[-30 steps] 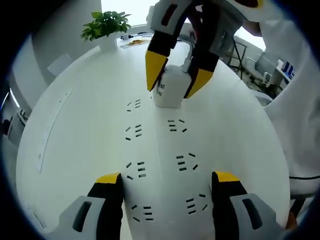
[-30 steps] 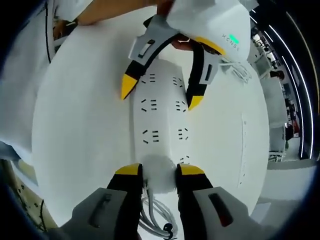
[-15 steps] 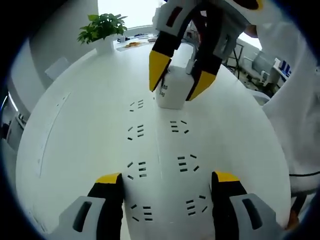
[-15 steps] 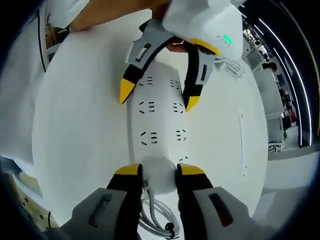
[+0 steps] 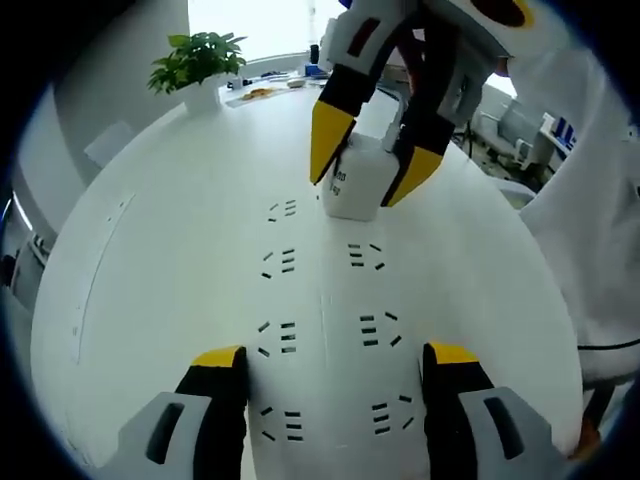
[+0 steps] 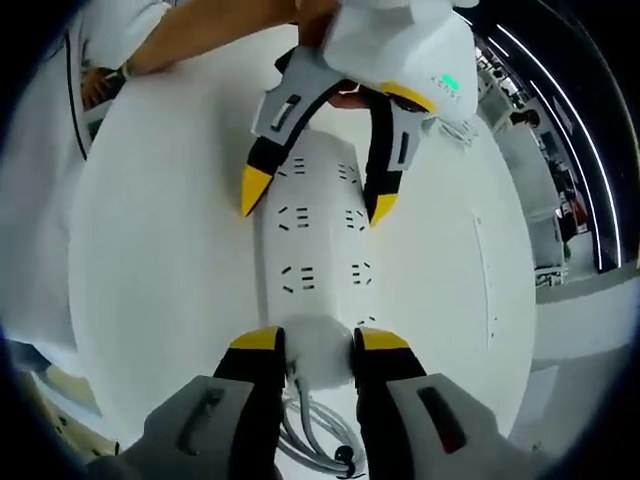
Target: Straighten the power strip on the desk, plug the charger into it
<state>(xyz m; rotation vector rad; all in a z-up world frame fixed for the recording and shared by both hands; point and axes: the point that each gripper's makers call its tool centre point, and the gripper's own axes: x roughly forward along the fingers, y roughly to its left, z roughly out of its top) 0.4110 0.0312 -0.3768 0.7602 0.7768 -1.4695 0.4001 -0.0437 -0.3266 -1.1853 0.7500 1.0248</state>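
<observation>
A white power strip with two rows of sockets lies along the white desk. My left gripper stands open over its near end, one jaw on each side. At the strip's far end my right gripper comes down from above, shut on a white charger. I cannot tell whether the charger's pins are in a socket. In the right gripper view my right gripper pinches the charger above the power strip. The open left gripper faces it from the top.
A potted plant stands at the desk's far edge. A person's white sleeve fills the right side, and a bare arm reaches in beside the left gripper. A white cable coils below the charger.
Both views have shifted slightly with the hands. The right gripper stays shut on the charger at the strip's far end, and the left gripper stays open.
</observation>
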